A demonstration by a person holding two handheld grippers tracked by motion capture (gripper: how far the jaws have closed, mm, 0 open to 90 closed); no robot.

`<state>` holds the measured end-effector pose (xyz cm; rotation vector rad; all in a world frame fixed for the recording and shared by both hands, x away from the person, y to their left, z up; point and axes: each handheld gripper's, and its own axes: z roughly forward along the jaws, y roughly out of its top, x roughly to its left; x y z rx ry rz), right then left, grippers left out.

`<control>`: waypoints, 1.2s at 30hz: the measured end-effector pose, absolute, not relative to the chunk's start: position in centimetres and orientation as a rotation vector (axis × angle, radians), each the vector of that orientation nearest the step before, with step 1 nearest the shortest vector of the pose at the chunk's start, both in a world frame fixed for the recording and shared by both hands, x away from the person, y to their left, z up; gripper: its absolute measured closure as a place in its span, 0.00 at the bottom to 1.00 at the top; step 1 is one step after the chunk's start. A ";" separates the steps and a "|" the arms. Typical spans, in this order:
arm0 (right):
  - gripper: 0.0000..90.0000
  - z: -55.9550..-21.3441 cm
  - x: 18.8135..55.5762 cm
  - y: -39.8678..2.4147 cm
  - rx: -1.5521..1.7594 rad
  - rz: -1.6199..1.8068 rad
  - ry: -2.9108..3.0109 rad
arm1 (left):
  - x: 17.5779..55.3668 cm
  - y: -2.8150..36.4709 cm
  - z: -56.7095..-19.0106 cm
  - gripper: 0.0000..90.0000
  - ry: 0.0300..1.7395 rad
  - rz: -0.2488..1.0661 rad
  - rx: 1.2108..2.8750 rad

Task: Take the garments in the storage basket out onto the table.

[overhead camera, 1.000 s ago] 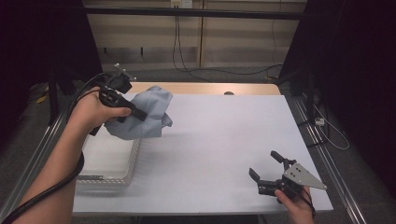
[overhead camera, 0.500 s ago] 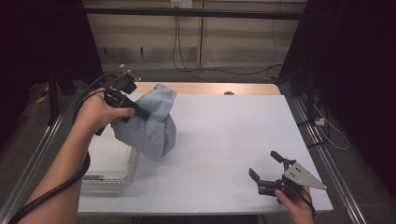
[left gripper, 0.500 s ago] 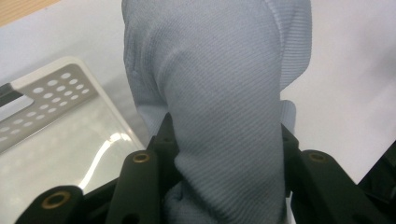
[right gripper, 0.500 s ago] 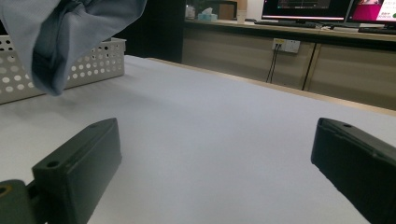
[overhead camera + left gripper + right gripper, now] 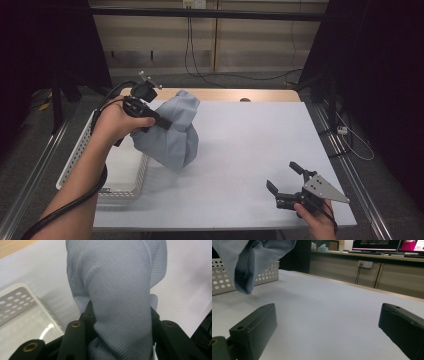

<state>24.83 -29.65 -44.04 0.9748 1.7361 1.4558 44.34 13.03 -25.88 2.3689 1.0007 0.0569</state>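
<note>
1. High view: the white surface [image 5: 250, 150] sits in a dark room. The left hand-held gripper [image 5: 162, 123] lifts a pale blue cloth [image 5: 172, 132] beside the white basket [image 5: 80, 155].
2. Left gripper view: its jaws, just closing, pinch the cloth [image 5: 120, 302] bunched between them.
3. Right gripper view: the right hand-held gripper [image 5: 327, 335] gapes empty, low over the surface. Next, I'd say: carry the cloth across and lay it down.

Black gripper [image 5: 286, 184], grey three-cornered plate [image 5: 322, 187]
</note>
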 end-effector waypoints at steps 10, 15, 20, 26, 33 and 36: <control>0.01 -44.1 24.8 -29.6 0.974 1.454 1.741 | 44.0 11.0 -27.1 0.65 0.940 0.054 2.371; 0.01 -44.1 24.9 -29.6 0.977 1.452 1.742 | 43.8 10.1 -27.4 0.65 0.920 0.044 2.367; 0.01 -44.1 24.9 -29.6 0.978 1.450 1.744 | 43.6 9.3 -27.5 0.65 0.878 0.041 2.352; 0.01 -44.2 24.9 -29.6 0.977 1.449 1.749 | 43.6 7.7 -28.7 0.65 0.849 0.008 2.351; 0.01 -44.2 24.9 -29.6 0.975 1.452 1.750 | 43.6 7.0 -29.7 0.65 0.833 -0.005 2.356; 0.01 -44.2 24.9 -29.6 0.976 1.452 1.752 | 43.6 7.0 -29.8 0.65 0.827 -0.003 2.357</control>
